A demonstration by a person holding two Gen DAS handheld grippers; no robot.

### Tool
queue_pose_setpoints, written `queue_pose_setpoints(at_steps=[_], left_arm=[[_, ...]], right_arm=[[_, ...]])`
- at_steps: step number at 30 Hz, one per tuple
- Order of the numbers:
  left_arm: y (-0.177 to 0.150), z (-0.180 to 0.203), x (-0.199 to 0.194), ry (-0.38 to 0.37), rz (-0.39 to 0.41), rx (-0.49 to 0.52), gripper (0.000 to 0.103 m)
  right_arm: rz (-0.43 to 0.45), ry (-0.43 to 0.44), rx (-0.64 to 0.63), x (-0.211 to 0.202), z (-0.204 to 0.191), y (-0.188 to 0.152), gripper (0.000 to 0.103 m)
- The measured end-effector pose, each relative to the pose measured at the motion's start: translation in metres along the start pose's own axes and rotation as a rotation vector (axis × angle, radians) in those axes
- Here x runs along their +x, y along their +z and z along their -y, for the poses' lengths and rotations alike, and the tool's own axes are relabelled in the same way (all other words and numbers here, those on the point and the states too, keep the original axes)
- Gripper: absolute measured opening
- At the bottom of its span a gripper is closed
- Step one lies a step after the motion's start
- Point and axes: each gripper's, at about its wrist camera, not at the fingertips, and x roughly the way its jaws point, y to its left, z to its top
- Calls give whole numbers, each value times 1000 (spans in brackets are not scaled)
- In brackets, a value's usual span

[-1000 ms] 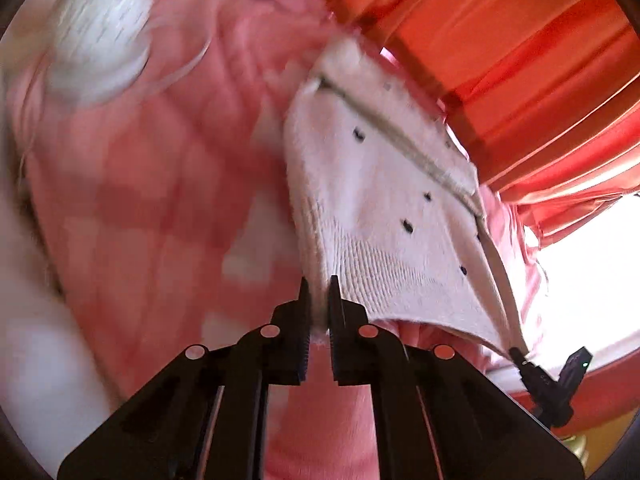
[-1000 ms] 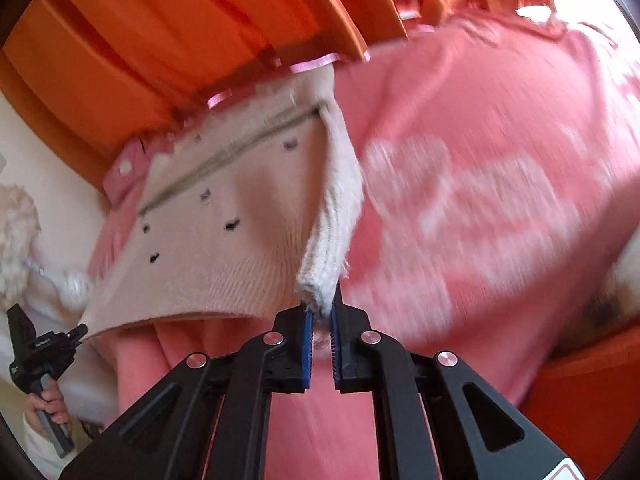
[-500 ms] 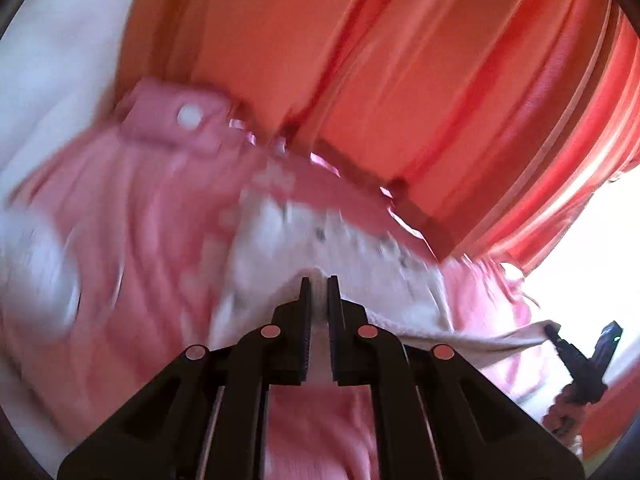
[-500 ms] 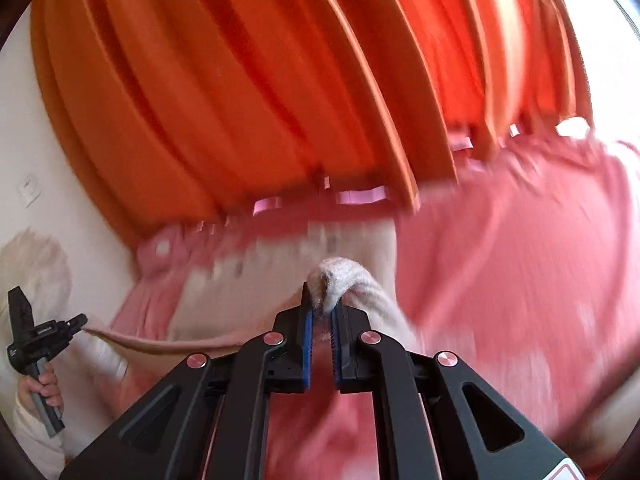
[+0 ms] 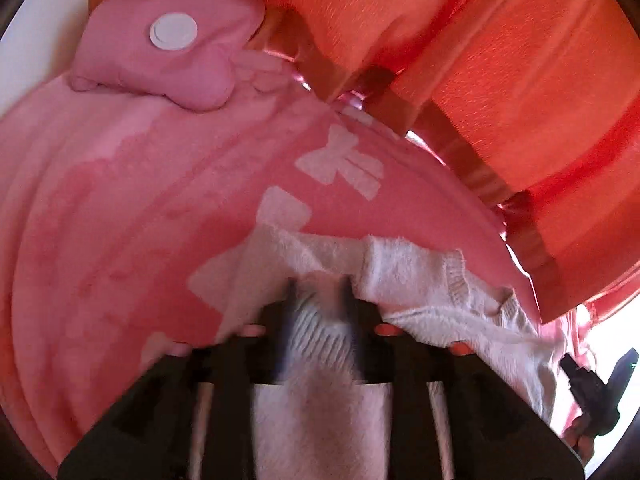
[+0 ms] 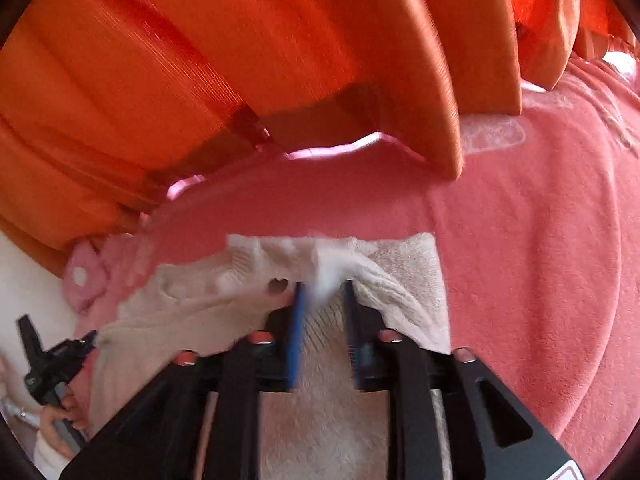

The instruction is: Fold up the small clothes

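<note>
A small cream knit garment point(image 5: 416, 276) lies doubled over on a pink blanket point(image 5: 120, 208); it also shows in the right wrist view point(image 6: 404, 264). My left gripper point(image 5: 320, 292) is low over its near left part, jaws apart, with knit fabric lying between the blurred fingers. My right gripper point(image 6: 322, 292) is over its right part, jaws apart too, blue pads point(image 6: 298, 320) either side of a fold. Each gripper shows at the edge of the other's view.
Orange curtains point(image 6: 240, 60) hang close behind the blanket's far edge. A pink pillow with a white disc point(image 5: 172, 52) lies at the far left. A white wall is beyond it.
Both grippers carried the garment's edge forward and down onto the blanket, folding it over. Both jaws, shut on the fabric before, have now opened.
</note>
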Motion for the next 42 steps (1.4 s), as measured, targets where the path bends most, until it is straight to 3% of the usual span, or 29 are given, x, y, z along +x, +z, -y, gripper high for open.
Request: queue_pose_setpoints(at_steps=[2, 3, 7, 8, 9, 10, 11, 12, 15, 18, 20, 22, 23, 24, 27, 28, 30, 31, 32, 34, 35, 37, 38, 39, 42], left_arm=[[-11, -1, -25, -13, 57, 41, 74], [-12, 1, -29, -18, 69, 58, 83], [-19, 3, -18, -4, 26, 84, 86], [-19, 3, -9, -2, 5, 75, 82], [-19, 4, -2, -9, -8, 71, 65], [-20, 6, 5, -15, -29, 70, 40], [-19, 9, 13, -7, -65, 69, 26], [-18, 10, 16, -3, -88, 66, 9], [-4, 17, -13, -34, 2, 87, 8], [16, 17, -38, -62, 81, 75, 8], [22, 11, -25, -8, 81, 77, 8], [18, 1, 8, 43, 1, 66, 8], [12, -5, 25, 72, -49, 59, 8], [4, -8, 37, 92, -75, 63, 8], [0, -6, 32, 80, -37, 75, 9], [0, -6, 33, 79, -45, 72, 10], [1, -7, 31, 70, -52, 58, 14], [2, -8, 26, 64, -56, 40, 15], [0, -7, 15, 46, -49, 17, 17], [-5, -4, -9, 19, -26, 22, 34], [-12, -3, -27, 19, -6, 38, 52], [-29, -7, -60, 28, 28, 67, 79], [-43, -9, -74, 35, 28, 83, 85], [-60, -13, -84, 50, 12, 92, 90], [-96, -26, -86, 57, -54, 62, 90]], right_arm=[[97, 12, 8, -30, 13, -8, 71], [96, 18, 3, -35, 18, -11, 72], [-14, -53, -39, -5, 18, -14, 72], [-40, -66, -47, 6, 15, -15, 71], [-68, -66, -51, 20, 10, -16, 58], [-102, -70, -69, 31, 6, -16, 43], [-132, -100, -100, 38, 0, -16, 5], [-123, -119, -130, 36, -7, -12, 7], [35, -25, -134, -12, -23, 7, 6], [128, 2, -117, -34, -20, 19, 6], [50, -83, -94, 2, -1, 20, 6], [-134, -161, -51, 60, 23, 8, 6], [-156, -172, -35, 69, 30, 2, 6], [-121, -163, -34, 63, 27, 4, 6], [-38, -90, -14, 36, 17, 13, 7], [-39, -116, -31, 39, 15, 14, 8], [-162, -181, -63, 62, 18, 8, 10], [-179, -192, -55, 62, 21, 3, 10], [-151, -181, -50, 49, 19, 2, 11], [-87, -160, -63, 11, 11, -8, 14], [-57, -157, -69, -10, 9, -17, 19], [-28, -144, -62, -42, 11, -44, 49], [-26, -139, -53, -53, 14, -58, 68], [-36, -137, -45, -59, 18, -75, 70], [-150, -135, 41, -47, 39, -116, 70]])
